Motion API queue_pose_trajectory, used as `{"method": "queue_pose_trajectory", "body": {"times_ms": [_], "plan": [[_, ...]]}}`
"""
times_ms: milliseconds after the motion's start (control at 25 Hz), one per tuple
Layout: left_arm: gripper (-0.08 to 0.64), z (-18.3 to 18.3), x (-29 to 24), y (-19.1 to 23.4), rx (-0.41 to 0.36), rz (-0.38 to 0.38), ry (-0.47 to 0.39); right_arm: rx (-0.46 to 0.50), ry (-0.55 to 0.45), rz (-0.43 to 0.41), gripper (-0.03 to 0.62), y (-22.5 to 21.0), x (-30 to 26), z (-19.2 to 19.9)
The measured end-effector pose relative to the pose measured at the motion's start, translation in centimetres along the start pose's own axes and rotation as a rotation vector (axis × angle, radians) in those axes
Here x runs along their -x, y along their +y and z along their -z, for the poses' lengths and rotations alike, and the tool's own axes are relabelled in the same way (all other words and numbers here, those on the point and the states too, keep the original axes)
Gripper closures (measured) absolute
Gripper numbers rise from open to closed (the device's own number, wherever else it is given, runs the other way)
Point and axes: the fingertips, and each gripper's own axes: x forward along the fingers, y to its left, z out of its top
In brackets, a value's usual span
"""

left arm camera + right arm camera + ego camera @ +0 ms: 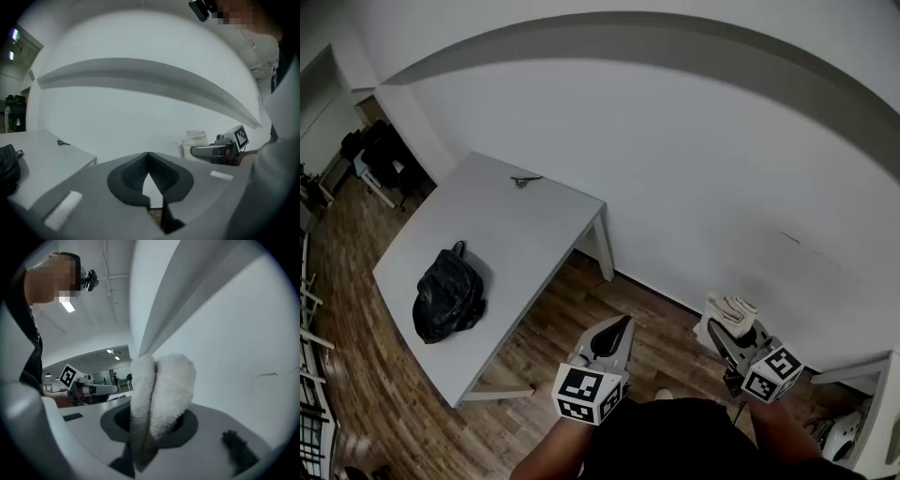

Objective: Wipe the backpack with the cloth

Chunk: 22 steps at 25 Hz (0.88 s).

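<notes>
A steep downward look from head height into a room with a white wall [722, 169] and a wooden floor [572, 337]. A long white counter [534, 234] stands at the left, running away from the viewer. A black backpack [447, 292] lies on the counter's near half, slumped, with its carry loop pointing toward the far end. A small dark object [525, 180], too small to identify, sits at the counter's far end, well apart from the backpack.

Both grippers are held low at the bottom of the head view, above the floor and well apart from the counter and the backpack. Each carries a cube with black-and-white square markers.

The left gripper [149, 155] has its fingers together, the tips meeting in a point, and nothing between them. Its own view looks toward the wall, with the counter and a sliver of the backpack at the far left edge.

The right gripper [724, 336] has its fingers clamped on a white terry cloth [164, 390]. The cloth is bunched into two thick folds that stick up past the fingertips, with the wall behind it. In the head view the cloth shows as a pale bundle at the tip of the right gripper, to the right of the left gripper. The person's forearms and dark clothing fill the bottom edge.
</notes>
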Motion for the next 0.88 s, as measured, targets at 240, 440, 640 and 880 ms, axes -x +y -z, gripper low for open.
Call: {"method": "queue_pose_trajectory", "body": {"times_ms": [240, 440, 640, 880], "plan": [[0.552, 1.5, 4.7, 1.6, 0.033, -0.116, -0.009, 0.026, 0.036, -0.139, 0.508, 4.0, -2.4, 1.2], [0.552, 3.3, 9.8, 3.6, 0.078, -0.287, -0.016, 0.029, 0.062, -0.303, 0.508, 7.5, -5.7, 2.0], [0.552, 5.1, 13.5, 5.6, 0.116, -0.427, -0.032, 0.053, 0.079, -0.421, 0.508, 10.2, -8.2, 3.0], [0.552, 6.9, 16.7, 7.2, 0.153, -0.527, -0.025, 0.036, 0.141, -0.511, 0.508, 13.0, -9.5, 5.8]]}}
